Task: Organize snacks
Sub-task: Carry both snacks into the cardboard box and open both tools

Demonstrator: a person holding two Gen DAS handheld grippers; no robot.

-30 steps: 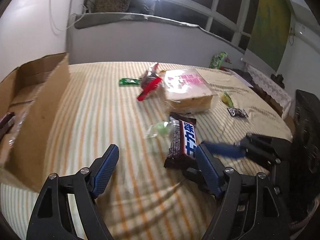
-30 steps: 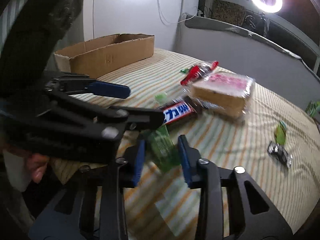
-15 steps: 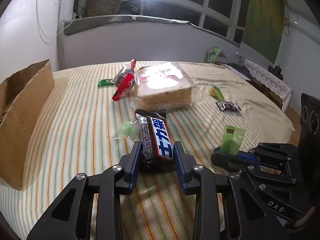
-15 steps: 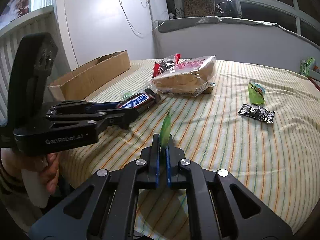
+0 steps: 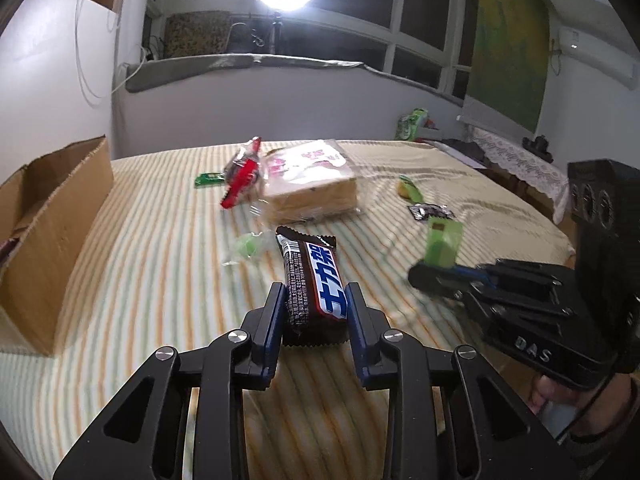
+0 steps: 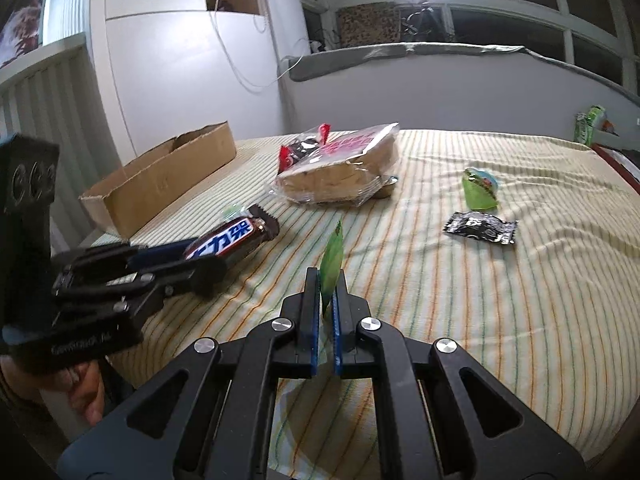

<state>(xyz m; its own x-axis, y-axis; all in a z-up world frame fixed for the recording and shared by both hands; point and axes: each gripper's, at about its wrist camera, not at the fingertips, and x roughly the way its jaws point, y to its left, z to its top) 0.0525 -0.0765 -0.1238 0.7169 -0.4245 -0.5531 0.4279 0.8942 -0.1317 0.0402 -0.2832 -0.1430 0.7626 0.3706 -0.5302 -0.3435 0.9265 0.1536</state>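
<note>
The left claw point(image 5: 314, 312) was closed on the near end of a chocolate bar point(image 5: 312, 280), its pads pressed against the wrapper's two long sides, with the far end of the bar jutting forward over the striped surface point(image 5: 160, 240). The right claw point(image 6: 328, 300) was clamped nearly shut on a thin green packet point(image 6: 333, 258), which stood on edge between the pads. Both snacks were held above the near part of the surface, and the cardboard box point(image 5: 52, 248) stood open at the left edge, so the step in hand was judged to be the carrying of both items to that box. It would be done best if the bar were kept level and the grip left unchanged, since only its end was held and the wrapper looked slippery. The packet, being flimsy, would be better lowered well inside the box before release. The two claws were close together, so one should be led in ahead of the other. A wrapped loaf point(image 5: 312, 188), a red packet point(image 5: 240, 176) and smaller sweets were left lying towards the far edge.
</note>
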